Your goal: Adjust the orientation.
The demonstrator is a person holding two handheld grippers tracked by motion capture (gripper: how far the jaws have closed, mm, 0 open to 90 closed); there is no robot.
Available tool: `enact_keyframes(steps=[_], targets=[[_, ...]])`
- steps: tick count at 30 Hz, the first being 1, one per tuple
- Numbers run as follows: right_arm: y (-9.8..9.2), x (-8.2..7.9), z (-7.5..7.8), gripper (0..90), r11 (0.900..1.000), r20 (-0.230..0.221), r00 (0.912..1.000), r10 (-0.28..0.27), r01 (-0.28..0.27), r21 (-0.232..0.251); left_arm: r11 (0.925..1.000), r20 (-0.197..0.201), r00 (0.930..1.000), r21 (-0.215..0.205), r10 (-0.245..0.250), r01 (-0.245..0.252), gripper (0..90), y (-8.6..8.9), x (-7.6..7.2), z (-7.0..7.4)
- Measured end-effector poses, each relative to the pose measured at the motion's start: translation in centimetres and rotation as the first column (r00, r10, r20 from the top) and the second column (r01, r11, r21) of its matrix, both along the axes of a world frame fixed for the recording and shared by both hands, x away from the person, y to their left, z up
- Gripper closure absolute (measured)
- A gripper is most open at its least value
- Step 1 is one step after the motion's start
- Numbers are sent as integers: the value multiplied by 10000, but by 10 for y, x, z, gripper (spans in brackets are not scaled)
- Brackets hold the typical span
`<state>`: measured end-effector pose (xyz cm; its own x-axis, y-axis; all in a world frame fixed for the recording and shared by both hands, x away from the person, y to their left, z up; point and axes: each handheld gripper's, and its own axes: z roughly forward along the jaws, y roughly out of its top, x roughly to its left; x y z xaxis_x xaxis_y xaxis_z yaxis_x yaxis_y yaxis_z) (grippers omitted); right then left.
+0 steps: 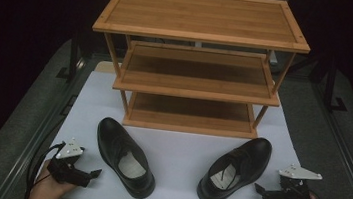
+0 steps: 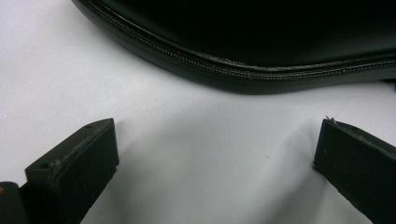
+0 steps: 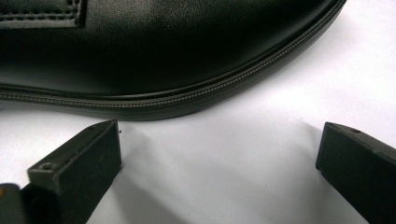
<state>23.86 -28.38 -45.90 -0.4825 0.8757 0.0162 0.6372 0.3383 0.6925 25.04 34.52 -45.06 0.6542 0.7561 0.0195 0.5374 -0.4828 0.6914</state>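
Note:
Two black leather lace-up shoes lie on the white table (image 1: 179, 150). The left shoe (image 1: 125, 155) points its toe toward the far left; the right shoe (image 1: 236, 169) points its toe toward the far right. My left gripper (image 1: 89, 175) rests at the front left, open, aimed at the left shoe's side (image 2: 261, 42), with nothing between its jaws. At the front right my right gripper (image 1: 260, 190) is open too, a short gap from the right shoe's side (image 3: 154, 56). Both grippers sit low on the table surface (image 2: 196, 154).
A three-tier bamboo shoe rack (image 1: 203, 17) stands at the back of the table, its shelves bare; the lowest shelf (image 1: 190, 112) is just behind the shoes. Dark floor and black stand legs (image 1: 73, 52) flank the table.

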Motion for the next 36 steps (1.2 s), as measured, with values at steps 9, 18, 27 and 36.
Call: enact_keyframes(steps=[9,18,27,36], targets=[[0,0,0,0,10000,-1,10000,1,-1,9,10000,140,9999,-4,58,-58,64,2,-2,5],[0,0,0,0,10000,6,10000,2,-2,3,9962,292,9984,-736,490,-467,416,11,2,22],[0,0,0,0,10000,4,10000,0,0,5,9956,332,9984,-826,463,-434,900,15,12,41],[0,0,0,0,10000,23,10000,20,-20,5,9922,585,9937,-851,957,-906,900,17,34,50]])
